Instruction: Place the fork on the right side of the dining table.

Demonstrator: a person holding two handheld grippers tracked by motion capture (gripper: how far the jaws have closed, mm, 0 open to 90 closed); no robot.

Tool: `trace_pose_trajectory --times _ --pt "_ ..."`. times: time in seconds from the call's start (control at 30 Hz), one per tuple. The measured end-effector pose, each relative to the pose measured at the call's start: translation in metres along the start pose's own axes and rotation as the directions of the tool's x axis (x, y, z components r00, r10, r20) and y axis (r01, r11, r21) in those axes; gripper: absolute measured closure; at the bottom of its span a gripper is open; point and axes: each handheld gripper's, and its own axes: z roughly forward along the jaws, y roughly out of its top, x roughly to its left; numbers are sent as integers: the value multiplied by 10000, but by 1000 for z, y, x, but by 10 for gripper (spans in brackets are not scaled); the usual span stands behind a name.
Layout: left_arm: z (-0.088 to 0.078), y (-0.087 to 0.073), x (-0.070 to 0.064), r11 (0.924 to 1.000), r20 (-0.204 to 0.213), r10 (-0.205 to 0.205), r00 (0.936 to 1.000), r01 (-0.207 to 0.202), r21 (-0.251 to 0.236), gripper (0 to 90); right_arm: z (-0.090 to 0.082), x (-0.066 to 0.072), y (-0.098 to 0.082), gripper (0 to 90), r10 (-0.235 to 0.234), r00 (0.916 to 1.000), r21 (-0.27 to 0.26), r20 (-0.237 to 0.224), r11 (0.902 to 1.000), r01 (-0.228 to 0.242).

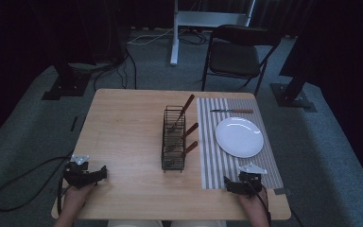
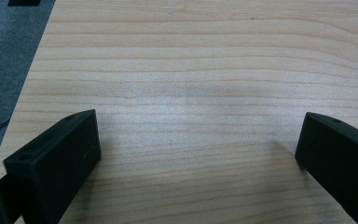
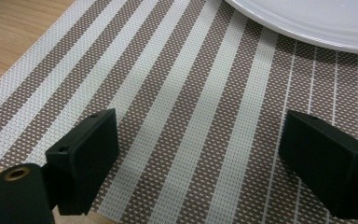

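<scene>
High view: the left tongs (image 1: 103,173) rest on the bare counter (image 1: 123,132) and the right tongs (image 1: 228,182) on the striped placemat (image 1: 212,163), just short of the white plate (image 1: 239,137); left gripper view: jaws wide over bare wood; right gripper view: jaws wide, nothing between, plate rim (image 3: 307,28) ahead.

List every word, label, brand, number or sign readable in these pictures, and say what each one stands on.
None: no readable text anywhere.
The white plate, striped placemat, wire rack, its wooden-handled utensils and the knife bear no visible print.
The black jaws of both grippers look unmarked, apart from small screw holes.
</scene>
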Motion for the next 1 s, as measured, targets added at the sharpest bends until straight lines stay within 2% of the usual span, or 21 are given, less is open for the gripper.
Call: trace_pose_trajectory --times 0.3,0.47,0.5,0.87,0.93,1.0 --pt "-1 -1 0 10000 -38 -38 10000 38 3 3 0 -1 3 113 -63 10000 285 -69 9996 65" --pt "-1 -1 0 10000 -38 -38 10000 38 7 3 -5 -1 1 111 10 9998 390 189 9992 -18" --pt "-1 -1 0 10000 -36 -43 10000 43 3 3 -6 -1 0 111 57 9999 439 129 9990 -62" --pt "-1 -1 0 10000 -32 -35 10000 35 -1 3 -9 -3 -3 115 89 9999 462 116 9989 -94" --pt "-1 -1 0 10000 -36 -39 10000 39 3 3 -10 -4 -3 117 244 9997 454 -59 9987 -241" --pt "-1 -1 0 10000 -36 -40 10000 40 3 3 -11 -2 -2 135 138 9999 396 -32 9991 -137"
